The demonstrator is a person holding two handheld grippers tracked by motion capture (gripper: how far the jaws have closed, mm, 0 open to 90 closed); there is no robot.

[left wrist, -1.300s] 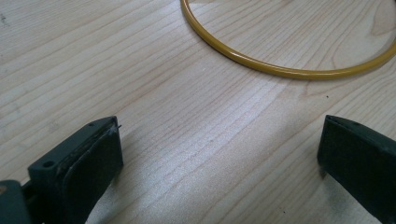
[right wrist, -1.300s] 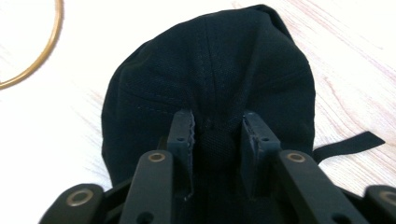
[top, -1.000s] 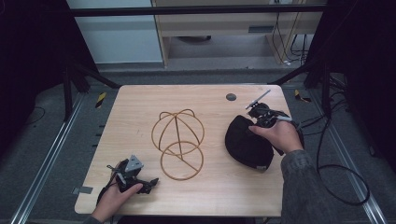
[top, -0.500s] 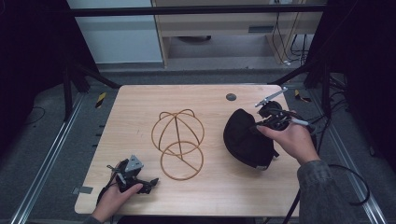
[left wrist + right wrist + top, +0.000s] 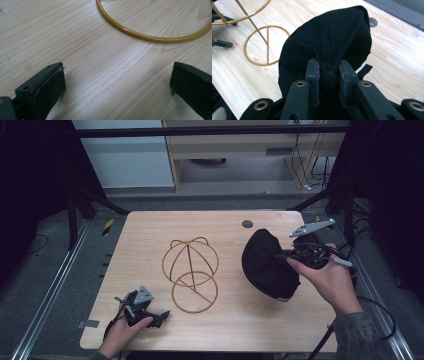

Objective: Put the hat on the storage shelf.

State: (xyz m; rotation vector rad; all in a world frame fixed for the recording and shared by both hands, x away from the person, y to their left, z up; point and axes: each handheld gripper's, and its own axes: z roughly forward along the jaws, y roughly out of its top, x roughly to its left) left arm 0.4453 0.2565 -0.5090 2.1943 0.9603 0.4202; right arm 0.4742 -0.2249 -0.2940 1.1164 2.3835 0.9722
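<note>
Pale wood, the desk (image 5: 150,235) carries a gold wire hat stand (image 5: 192,270) at its middle. To its right hangs a black cap (image 5: 265,262), now raised off the wood and tipped on edge where a second ago it lay flatter. The right gripper (image 5: 329,80) has its fingers clamped on the cap's top button, so the lift looks under way toward the stand. The left gripper (image 5: 150,314) rests near the front edge, its fingers (image 5: 50,85) spread wide on nothing.

My right gripper (image 5: 329,82) hides the black cap's (image 5: 329,42) top button between its pads; the wire stand's (image 5: 244,15) dome is cut off at the frame's top edge.
</note>
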